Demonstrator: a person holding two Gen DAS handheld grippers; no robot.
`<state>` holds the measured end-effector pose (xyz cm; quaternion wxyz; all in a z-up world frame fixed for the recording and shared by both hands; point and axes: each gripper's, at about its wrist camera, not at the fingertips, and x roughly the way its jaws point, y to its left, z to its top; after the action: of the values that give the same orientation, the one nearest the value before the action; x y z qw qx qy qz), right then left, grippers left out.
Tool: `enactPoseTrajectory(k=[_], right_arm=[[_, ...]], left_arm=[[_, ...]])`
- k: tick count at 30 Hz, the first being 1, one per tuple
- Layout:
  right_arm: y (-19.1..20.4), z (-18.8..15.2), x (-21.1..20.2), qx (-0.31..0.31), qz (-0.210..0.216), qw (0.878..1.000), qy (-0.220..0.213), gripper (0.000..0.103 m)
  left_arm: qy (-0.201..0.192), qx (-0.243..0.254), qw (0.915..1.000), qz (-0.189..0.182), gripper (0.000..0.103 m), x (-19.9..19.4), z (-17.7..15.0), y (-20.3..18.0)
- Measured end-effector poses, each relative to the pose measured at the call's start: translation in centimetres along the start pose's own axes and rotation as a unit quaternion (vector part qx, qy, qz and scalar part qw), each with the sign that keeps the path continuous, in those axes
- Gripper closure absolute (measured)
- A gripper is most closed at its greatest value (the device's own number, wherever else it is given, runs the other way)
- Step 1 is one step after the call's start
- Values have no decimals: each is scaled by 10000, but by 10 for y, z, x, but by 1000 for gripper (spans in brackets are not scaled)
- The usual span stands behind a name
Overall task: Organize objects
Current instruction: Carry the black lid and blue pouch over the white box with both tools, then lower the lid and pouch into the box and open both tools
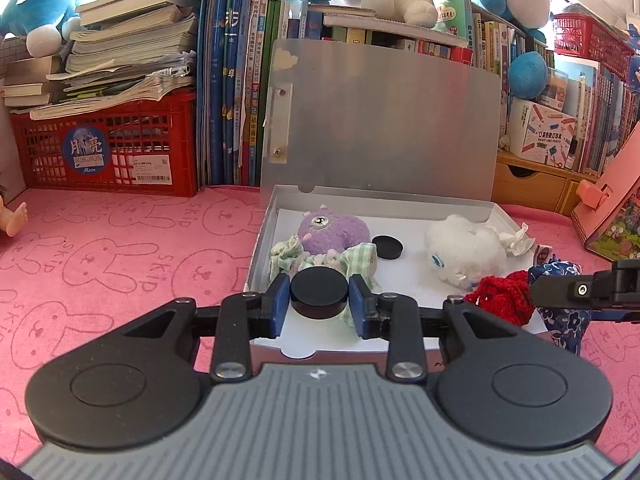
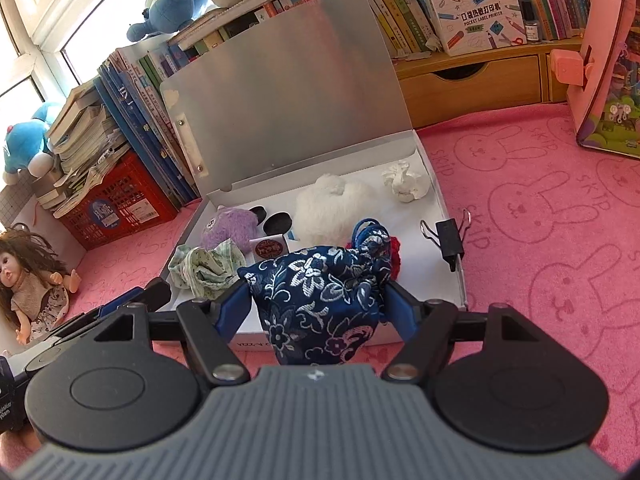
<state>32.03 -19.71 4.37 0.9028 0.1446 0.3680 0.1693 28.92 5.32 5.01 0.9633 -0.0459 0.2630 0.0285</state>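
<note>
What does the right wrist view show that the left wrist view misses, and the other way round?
Only the right wrist view shows the doll and the black binder clip on the box's edge. Only the left wrist view shows the black disc gripped by the left tool. Both show the open box, the purple plush, the white plush and the blue floral pouch held by the right tool.

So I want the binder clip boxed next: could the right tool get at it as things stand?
Probably not yet. The right tool is shut on the blue floral pouch, so it has nothing free to grip with. The binder clip itself lies uncovered at the box's right edge.
</note>
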Motion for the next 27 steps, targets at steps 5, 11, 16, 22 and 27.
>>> enactPoseTrajectory(k=[5, 11, 16, 22, 27], right_arm=[[0, 6, 18, 37, 64, 9999, 156, 30], [1, 13, 33, 64, 99, 9998, 139, 31], [2, 22, 49, -19, 25, 10000, 93, 31], [-3, 39, 70, -144, -229, 9996, 31, 31], [-5, 50, 82, -346, -500, 9981, 6, 31]], left_arm=[[148, 32, 9999, 43, 66, 19, -3, 1], [296, 5, 9995, 93, 66, 40, -4, 5], [327, 9, 9994, 120, 66, 55, -4, 6], [295, 45, 9995, 145, 66, 68, 2, 6], [267, 64, 9993, 234, 66, 79, 6, 6]])
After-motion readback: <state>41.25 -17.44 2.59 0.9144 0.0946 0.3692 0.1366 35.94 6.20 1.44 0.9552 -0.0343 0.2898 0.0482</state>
